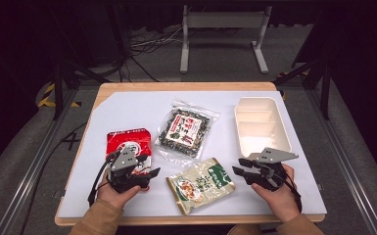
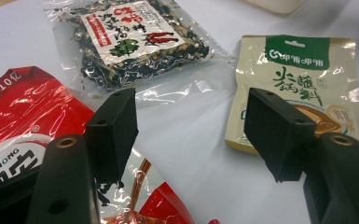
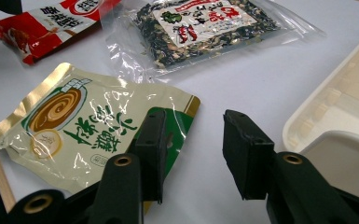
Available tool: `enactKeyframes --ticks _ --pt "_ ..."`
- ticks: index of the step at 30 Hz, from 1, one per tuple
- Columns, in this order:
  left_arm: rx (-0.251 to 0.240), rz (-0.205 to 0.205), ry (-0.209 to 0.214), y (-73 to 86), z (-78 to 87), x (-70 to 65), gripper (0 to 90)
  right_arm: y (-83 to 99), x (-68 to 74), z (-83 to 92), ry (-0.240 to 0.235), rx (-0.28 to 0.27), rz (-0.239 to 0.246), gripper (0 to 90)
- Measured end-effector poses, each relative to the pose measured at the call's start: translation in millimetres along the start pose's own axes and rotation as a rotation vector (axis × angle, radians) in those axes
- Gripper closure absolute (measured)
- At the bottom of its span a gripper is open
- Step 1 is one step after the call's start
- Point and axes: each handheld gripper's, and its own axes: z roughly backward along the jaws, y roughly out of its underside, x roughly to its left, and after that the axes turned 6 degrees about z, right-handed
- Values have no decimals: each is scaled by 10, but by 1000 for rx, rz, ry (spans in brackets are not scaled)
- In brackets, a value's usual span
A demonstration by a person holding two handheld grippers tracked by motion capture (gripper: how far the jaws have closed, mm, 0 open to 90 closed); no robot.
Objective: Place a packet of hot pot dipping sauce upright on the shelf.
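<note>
- Left gripper (image 1: 136,172) sits at lower left of the high view, jaws spread with nothing between them, over the near end of the red snack packet (image 1: 129,143).
- Right gripper (image 1: 245,173) at lower right, jaws also spread and bare, pointing left at the beige-and-green sauce pouch (image 1: 201,184).
- That pouch lies flat at bottom centre between both grippers, long axis slanting up to the right; the right jaws look nearer, its green-topped end just beside them.
- Clear bag of dried seaweed mix (image 1: 186,130) rests mid-desk.
- Cream divided tray (image 1: 263,125) at upper right: all compartments empty.
</note>
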Motion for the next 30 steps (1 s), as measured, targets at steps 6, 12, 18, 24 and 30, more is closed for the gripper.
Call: enactKeyframes --ticks 6,12,18,24,30 --pt "-1 5 1 -3 5 -15 351 -16 3 16 -5 3 -3 575" --pt "1 -16 1 -6 -5 -26 350 -67 27 15 -24 44 8 533" --pt "8 -25 1 -5 -16 -45 347 -130 71 -27 -42 85 12 504" --pt "15 -33 -2 -3 -31 -51 346 -159 119 -136 -94 152 21 478" --pt "20 -32 0 0 -38 -57 344 -154 158 -225 -117 190 18 454"
